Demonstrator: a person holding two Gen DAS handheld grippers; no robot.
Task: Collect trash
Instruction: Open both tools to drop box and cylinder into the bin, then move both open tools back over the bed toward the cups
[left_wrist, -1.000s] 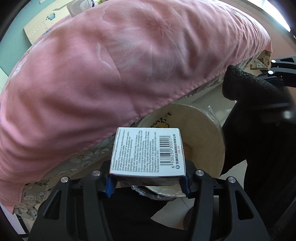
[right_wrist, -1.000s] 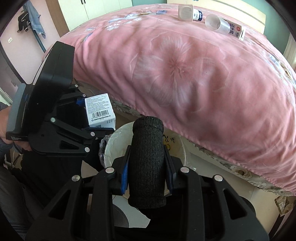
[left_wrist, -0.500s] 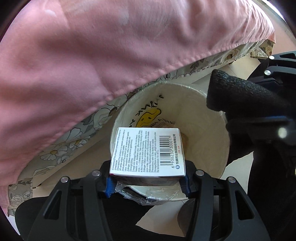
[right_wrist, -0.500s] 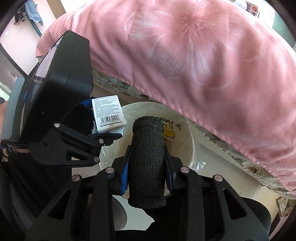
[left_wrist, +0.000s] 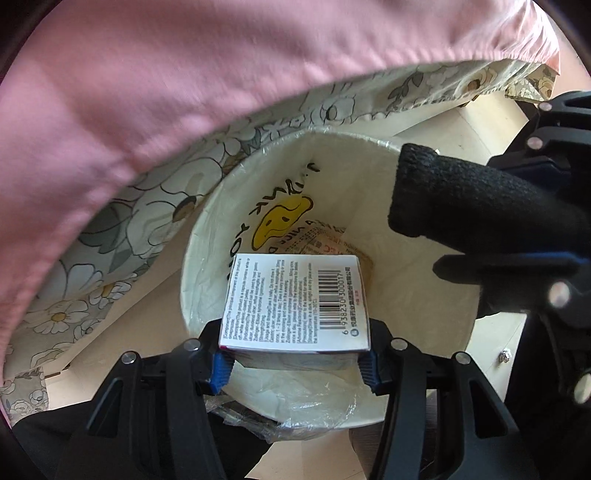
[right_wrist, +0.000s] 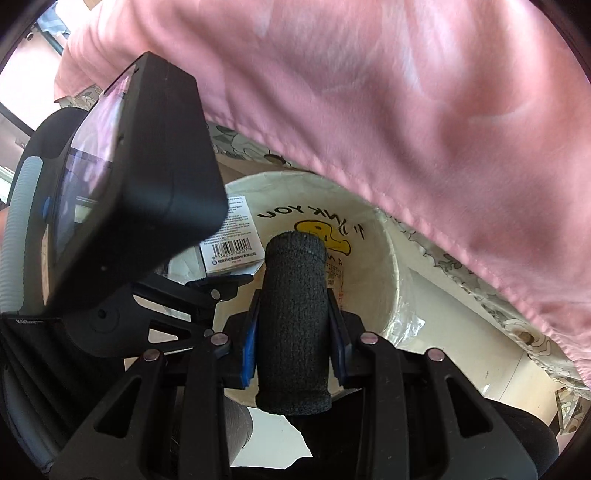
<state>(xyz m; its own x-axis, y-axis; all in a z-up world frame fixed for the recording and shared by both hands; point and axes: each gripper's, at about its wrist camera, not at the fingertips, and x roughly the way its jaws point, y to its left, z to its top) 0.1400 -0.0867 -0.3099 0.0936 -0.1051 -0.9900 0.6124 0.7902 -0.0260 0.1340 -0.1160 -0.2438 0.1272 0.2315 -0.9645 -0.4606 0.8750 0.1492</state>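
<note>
My left gripper (left_wrist: 295, 365) is shut on a white cardboard box (left_wrist: 295, 301) with small print and a barcode. It hangs over the mouth of a cream waste bin (left_wrist: 332, 147) lined with clear plastic, a yellow duck printed inside. My right gripper (right_wrist: 293, 332) is shut on a black rolled sock-like fabric tube (right_wrist: 293, 317), also above the bin (right_wrist: 391, 266). In the right wrist view the box (right_wrist: 236, 251) shows below the left gripper's black body (right_wrist: 140, 177). In the left wrist view the black roll (left_wrist: 472, 199) juts in from the right.
A pink quilt (left_wrist: 184, 74) bulges over the bin from the bed, with a floral sheet (left_wrist: 147, 206) beneath it. Some paper trash (left_wrist: 325, 243) lies at the bin's bottom. Pale floor (right_wrist: 461, 306) surrounds the bin.
Both grippers have sunk toward the bin with their loads. The bin's mouth now fills much more of both views, and the quilt's top has slid out of sight.
</note>
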